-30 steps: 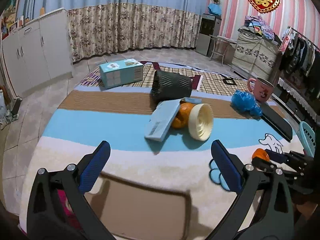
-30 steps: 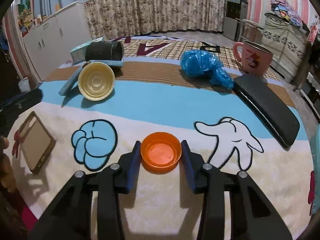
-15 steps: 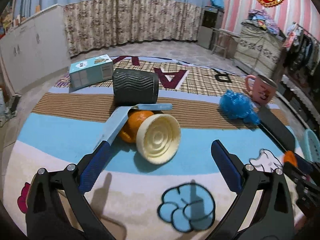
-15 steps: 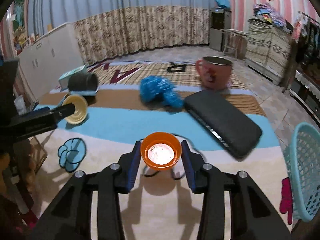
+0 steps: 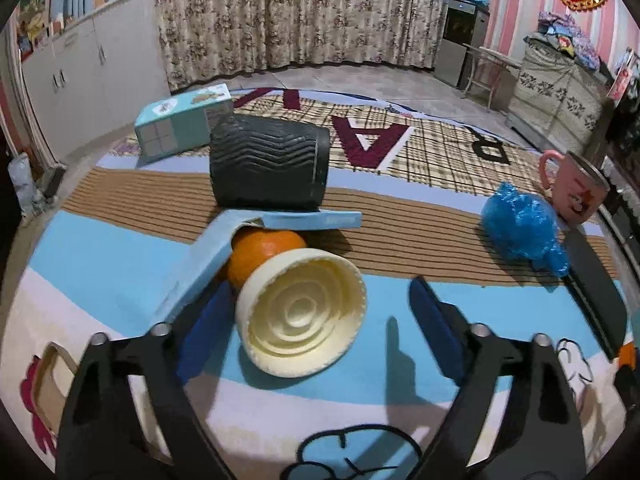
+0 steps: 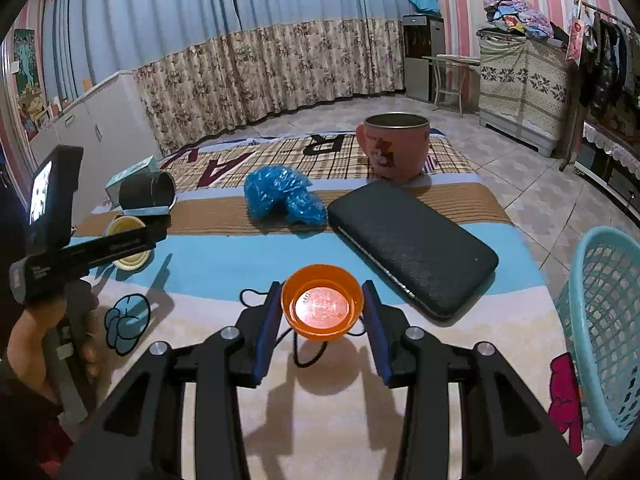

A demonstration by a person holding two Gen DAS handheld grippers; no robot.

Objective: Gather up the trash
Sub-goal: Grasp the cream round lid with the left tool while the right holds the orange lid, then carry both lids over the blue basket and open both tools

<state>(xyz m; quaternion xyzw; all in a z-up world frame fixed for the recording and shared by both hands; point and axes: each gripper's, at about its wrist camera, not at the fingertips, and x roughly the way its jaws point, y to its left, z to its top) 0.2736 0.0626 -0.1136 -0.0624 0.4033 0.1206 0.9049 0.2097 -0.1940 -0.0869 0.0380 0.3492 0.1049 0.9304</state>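
A cream ribbed plastic cup [image 5: 300, 316] lies on its side on the patterned mat, its mouth toward the left wrist camera. My left gripper [image 5: 320, 290] straddles it and its jaws are closing; the right blue pad [image 5: 432, 320] still stands clear of the cup. An orange [image 5: 264, 250] and a pale blue flat carton [image 5: 200, 268] lean against the cup from behind. My right gripper [image 6: 321, 287] is shut on an orange plastic cap [image 6: 320, 308], held above the mat. A crumpled blue plastic bag [image 6: 280, 196] lies further back.
A turquoise mesh basket [image 6: 600, 332] stands at the mat's right edge. A black case [image 6: 412, 240], a pink mug [image 6: 394, 144], a black ribbed cylinder [image 5: 268, 168] and a teal box [image 5: 180, 124] sit on the mat. A hand [image 6: 44, 336] holds the left gripper.
The left gripper moved in over the cream cup and its jaws narrowed around it. The right gripper lifted the orange cap and swung right, bringing the basket into view.
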